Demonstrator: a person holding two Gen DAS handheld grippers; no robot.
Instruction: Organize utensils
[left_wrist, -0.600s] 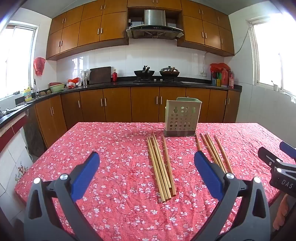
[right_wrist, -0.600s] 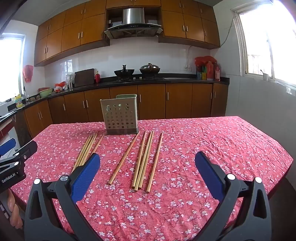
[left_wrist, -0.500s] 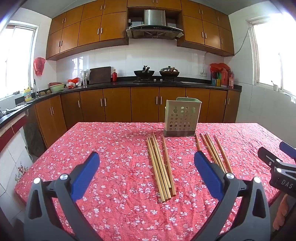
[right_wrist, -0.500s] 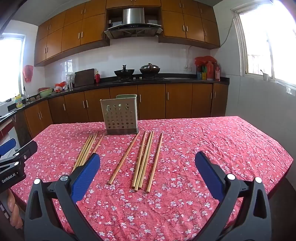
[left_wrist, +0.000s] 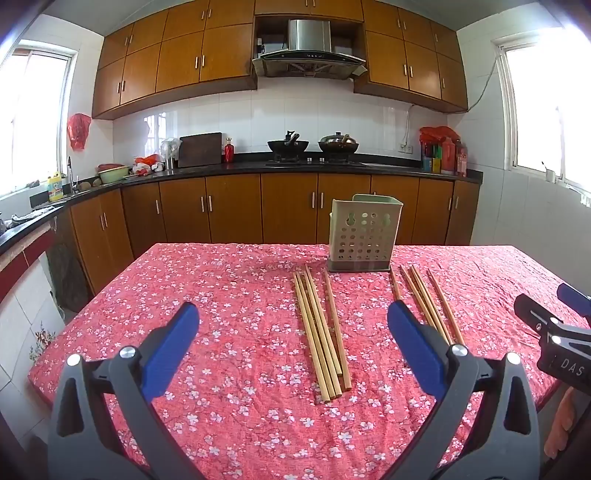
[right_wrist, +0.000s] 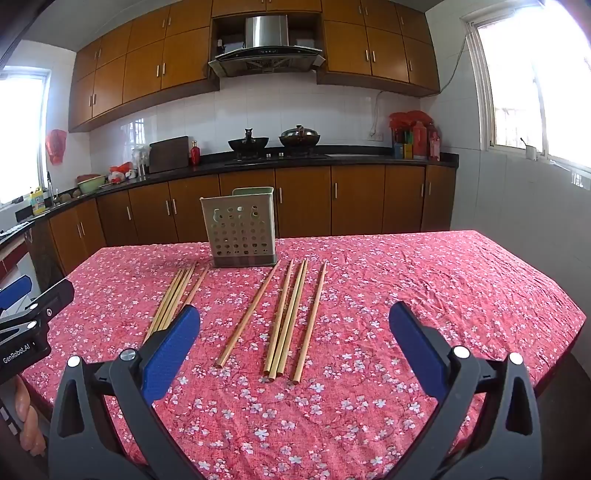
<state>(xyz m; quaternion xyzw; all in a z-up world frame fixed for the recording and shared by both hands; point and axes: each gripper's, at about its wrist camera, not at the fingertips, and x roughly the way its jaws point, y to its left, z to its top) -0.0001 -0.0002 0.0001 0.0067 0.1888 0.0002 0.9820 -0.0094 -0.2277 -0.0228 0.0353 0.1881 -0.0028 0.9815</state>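
Left claw (left_wrist: 293, 325) released, fingers spread wide, nothing between them; hovers over the near edge of the surface (left_wrist: 221, 295), pitched slightly down. Right claw (right_wrist: 295, 325) same: released, empty, tilted slightly down, beside the left one. Fingers of a hand (right_wrist: 27, 424) show under the left claw's body in the right wrist view.

Chopsticks lie flat on the red floral cloth in two groups, all pointing roughly near-to-far. Left chopsticks (left_wrist: 319, 332): bundled tight, touching. Right chopsticks (right_wrist: 288, 317): looser, one stick angled apart on the left. Utensil holder (left_wrist: 364, 236): pale green, perforated, upright at the far side, between the two groups' far ends.
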